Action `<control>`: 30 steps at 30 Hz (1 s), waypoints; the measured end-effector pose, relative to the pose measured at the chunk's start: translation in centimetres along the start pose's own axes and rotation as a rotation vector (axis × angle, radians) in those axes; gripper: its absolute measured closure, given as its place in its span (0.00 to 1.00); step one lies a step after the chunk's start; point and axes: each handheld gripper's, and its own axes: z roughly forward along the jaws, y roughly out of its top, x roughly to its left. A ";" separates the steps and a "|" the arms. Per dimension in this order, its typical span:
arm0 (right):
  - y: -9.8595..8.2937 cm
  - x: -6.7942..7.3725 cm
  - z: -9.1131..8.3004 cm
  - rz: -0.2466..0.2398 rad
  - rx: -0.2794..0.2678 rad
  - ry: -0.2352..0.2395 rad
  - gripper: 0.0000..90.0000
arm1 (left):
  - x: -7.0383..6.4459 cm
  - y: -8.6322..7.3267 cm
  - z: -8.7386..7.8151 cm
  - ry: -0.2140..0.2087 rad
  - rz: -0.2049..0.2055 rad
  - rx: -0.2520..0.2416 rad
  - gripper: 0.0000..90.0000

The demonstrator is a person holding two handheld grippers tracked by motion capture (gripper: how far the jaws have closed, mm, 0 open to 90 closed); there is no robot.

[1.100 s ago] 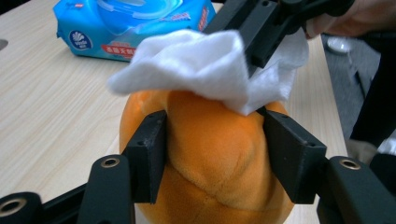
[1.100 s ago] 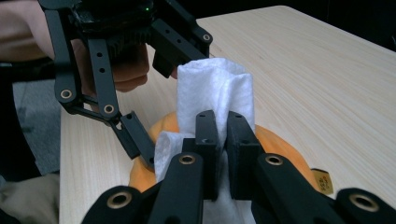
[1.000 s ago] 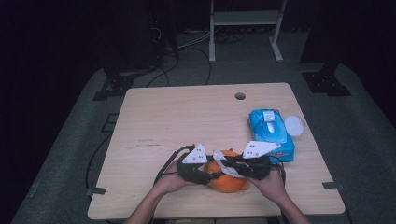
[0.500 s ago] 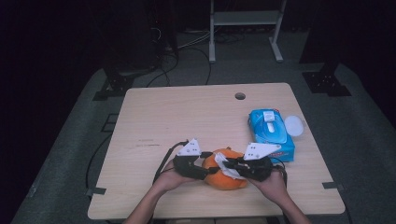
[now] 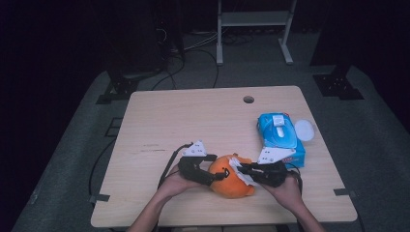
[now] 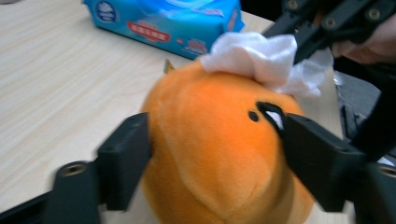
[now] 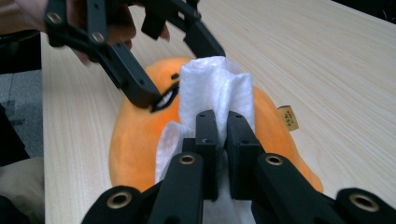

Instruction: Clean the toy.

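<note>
While the high view shows both grippers drawn in tighter than a second ago, the left gripper (image 5: pixel 218 175) and right gripper (image 5: pixel 240 169) now meet on the orange plush (image 5: pixel 233 180) at the worktop's (image 5: pixel 193 116) near edge, so wiping looks under way. From the left gripper view, its fingers (image 6: pixel 123 161) clamp the plush's sides, a blue wipes pack (image 6: pixel 177 21) lying behind, out of the way. From the right gripper view, its fingers (image 7: pixel 206 140) pinch a white wipe (image 7: pixel 217 91) pressed on the plush.

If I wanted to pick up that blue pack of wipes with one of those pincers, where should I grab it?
Probably across the narrow width of the wipes pack, coming straight down from above. It lies flat on the table, long sides free, and looks soft enough to pinch. Avoid the white flap on top, which might lift.
</note>
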 end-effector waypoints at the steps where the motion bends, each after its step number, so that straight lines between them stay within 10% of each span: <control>1: 0.1 0.1 0.0 -0.002 -0.001 0.003 0.93 | -0.1 0.0 0.0 -0.003 0.013 -0.001 0.34; 8: 1.7 0.2 0.1 -0.027 -0.038 -0.009 0.93 | -1.7 0.1 0.0 -0.019 0.209 0.010 0.44; 11: 1.3 -0.3 0.2 -0.007 -0.029 -0.010 0.93 | -1.4 0.0 0.0 -0.025 0.190 0.004 0.43; 18: 0.6 1.0 0.0 -0.018 -0.016 0.013 0.93 | -0.6 0.5 0.0 -0.028 -0.008 -0.015 0.14; 20: 0.9 1.5 -0.1 -0.036 -0.014 0.015 0.93 | -0.7 0.2 0.1 -0.059 0.017 -0.021 0.30; 30: 1.7 1.0 0.3 -0.044 -0.034 0.004 0.93 | -2.2 0.2 0.3 -0.049 0.144 -0.002 0.41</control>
